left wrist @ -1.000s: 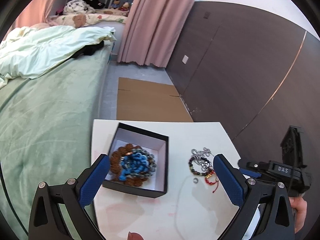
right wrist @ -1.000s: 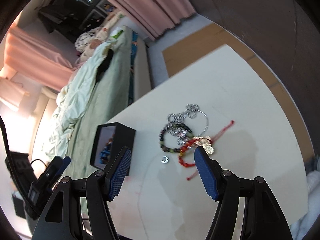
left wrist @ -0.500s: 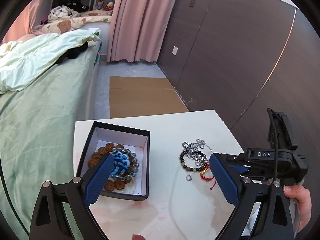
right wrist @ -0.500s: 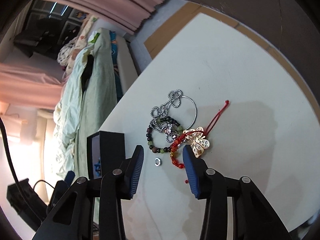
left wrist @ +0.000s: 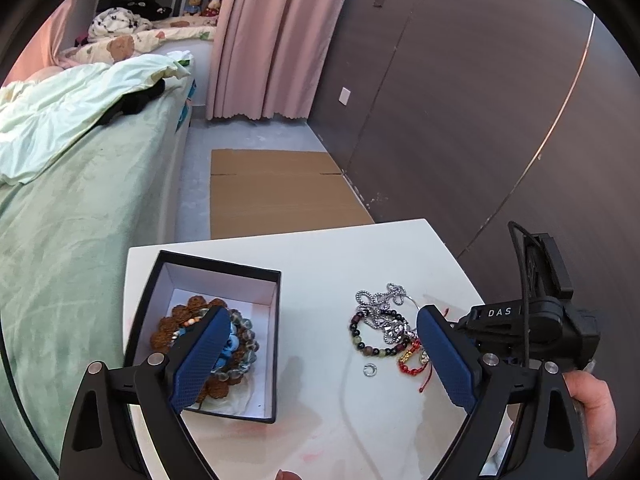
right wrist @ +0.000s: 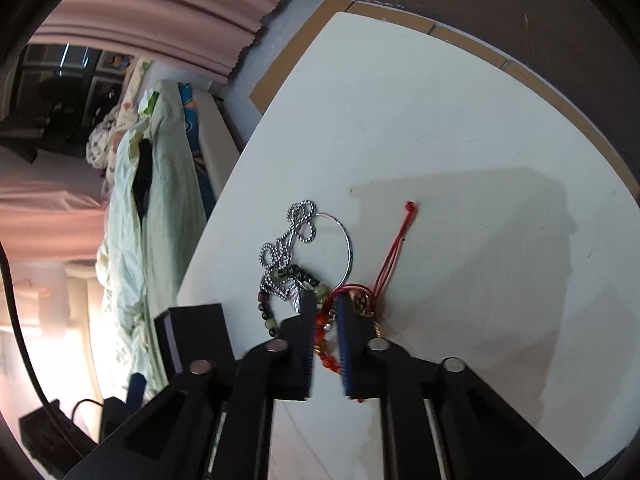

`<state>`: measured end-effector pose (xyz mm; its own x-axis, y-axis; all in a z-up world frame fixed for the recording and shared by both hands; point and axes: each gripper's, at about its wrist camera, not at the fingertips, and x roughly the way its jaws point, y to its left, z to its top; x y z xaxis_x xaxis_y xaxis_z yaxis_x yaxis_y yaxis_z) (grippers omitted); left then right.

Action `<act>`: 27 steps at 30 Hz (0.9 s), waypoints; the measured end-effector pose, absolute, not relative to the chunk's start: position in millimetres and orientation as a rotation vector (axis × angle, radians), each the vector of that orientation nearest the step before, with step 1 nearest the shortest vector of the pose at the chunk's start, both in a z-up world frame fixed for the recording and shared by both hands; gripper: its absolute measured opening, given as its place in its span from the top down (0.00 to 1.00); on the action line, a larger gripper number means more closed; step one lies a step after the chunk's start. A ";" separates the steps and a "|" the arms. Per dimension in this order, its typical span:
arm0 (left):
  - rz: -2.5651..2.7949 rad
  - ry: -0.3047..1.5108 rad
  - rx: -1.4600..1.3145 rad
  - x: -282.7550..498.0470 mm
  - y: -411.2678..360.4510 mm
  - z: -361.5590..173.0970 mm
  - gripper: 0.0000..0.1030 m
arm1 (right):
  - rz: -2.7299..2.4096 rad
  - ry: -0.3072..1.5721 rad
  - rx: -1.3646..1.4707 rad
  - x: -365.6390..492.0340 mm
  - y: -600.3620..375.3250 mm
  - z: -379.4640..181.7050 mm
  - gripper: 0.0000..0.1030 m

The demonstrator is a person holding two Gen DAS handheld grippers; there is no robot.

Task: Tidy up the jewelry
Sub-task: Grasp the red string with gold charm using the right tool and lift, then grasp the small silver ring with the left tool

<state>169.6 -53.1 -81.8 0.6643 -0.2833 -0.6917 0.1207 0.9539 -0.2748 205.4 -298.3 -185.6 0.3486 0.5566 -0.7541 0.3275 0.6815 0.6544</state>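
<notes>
A black box (left wrist: 224, 270) with a white lining sits on the left of the white table (left wrist: 320, 264) and holds brown, blue and clear bead bracelets (left wrist: 240, 330). A pile of jewelry lies to its right: a silver chain (left wrist: 378, 304), a dark bead bracelet (left wrist: 366, 346), a red cord bracelet (left wrist: 410, 366) and a small ring (left wrist: 369, 370). My left gripper (left wrist: 320, 356) is open above the table. My right gripper (right wrist: 325, 310) has its jaws closed on the red cord bracelet (right wrist: 325, 328), down at the table.
A green bed (left wrist: 68, 216) runs along the table's left side. Flat cardboard (left wrist: 276, 200) lies on the floor beyond the table. A dark panelled wall (left wrist: 460, 100) stands to the right. The box's corner shows in the right wrist view (right wrist: 196, 340).
My right gripper has lowered onto the jewelry pile and its jaws have narrowed from wide open to closed around the red cord bracelet. The left gripper has drifted a little and stays open.
</notes>
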 end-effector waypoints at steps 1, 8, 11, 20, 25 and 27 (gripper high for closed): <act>-0.234 0.818 -0.209 170.6 -55.6 -82.8 0.08 | 0.180 1.243 0.877 205.1 -299.2 -184.9 0.94; -0.256 0.825 -0.204 171.7 -66.4 -87.2 0.17 | 0.236 1.159 0.862 196.4 -303.6 -156.7 0.94; -0.274 0.838 -0.198 171.6 -72.4 -90.2 0.21 | 0.262 1.127 0.872 190.3 -307.6 -145.2 0.94; -0.341 0.862 -0.124 160.9 -102.9 -103.0 0.33 | 0.241 1.000 0.875 173.2 -345.2 -113.8 0.94; -0.357 0.903 -0.062 158.8 -120.5 -118.8 0.44 | 0.207 0.970 0.886 169.0 -363.9 -109.0 0.94; -0.357 0.915 -0.040 158.7 -125.5 -125.1 0.46 | 0.201 0.967 0.892 168.6 -368.2 -108.5 0.94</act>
